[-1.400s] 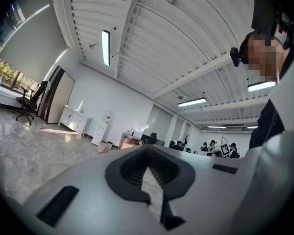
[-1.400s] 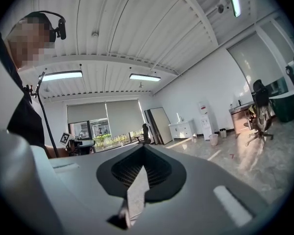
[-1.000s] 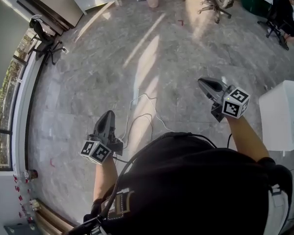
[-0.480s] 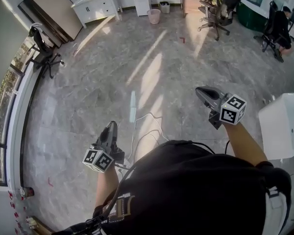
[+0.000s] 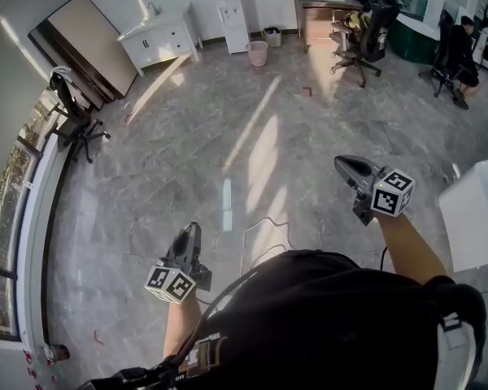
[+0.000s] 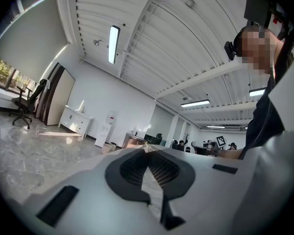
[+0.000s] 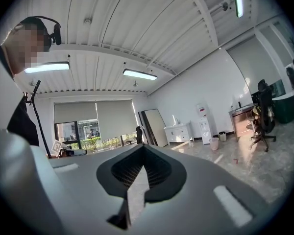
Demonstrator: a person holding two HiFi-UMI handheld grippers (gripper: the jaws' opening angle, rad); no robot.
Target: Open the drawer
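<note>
A white cabinet with drawers (image 5: 159, 39) stands against the far wall, well away from both grippers; it also shows in the left gripper view (image 6: 76, 122) and in the right gripper view (image 7: 179, 131). My left gripper (image 5: 191, 231) is held level over the marble floor at lower left, its jaws closed tip to tip on nothing (image 6: 148, 149). My right gripper (image 5: 342, 164) is held out level at the right, also shut and empty (image 7: 143, 147). Each gripper's marker cube sits just behind it.
A white box-like unit (image 5: 477, 214) stands close at the right edge. A cable (image 5: 264, 234) lies on the floor ahead. Office chairs (image 5: 366, 39), a pink bin (image 5: 258, 53), a desk (image 5: 317, 10) and a seated person (image 5: 459, 51) are at the far end.
The whole view has advanced across the floor toward the far wall, so the white cabinet and desk now show in full. Both grippers came along, still shut; the left one sits lower in the picture.
</note>
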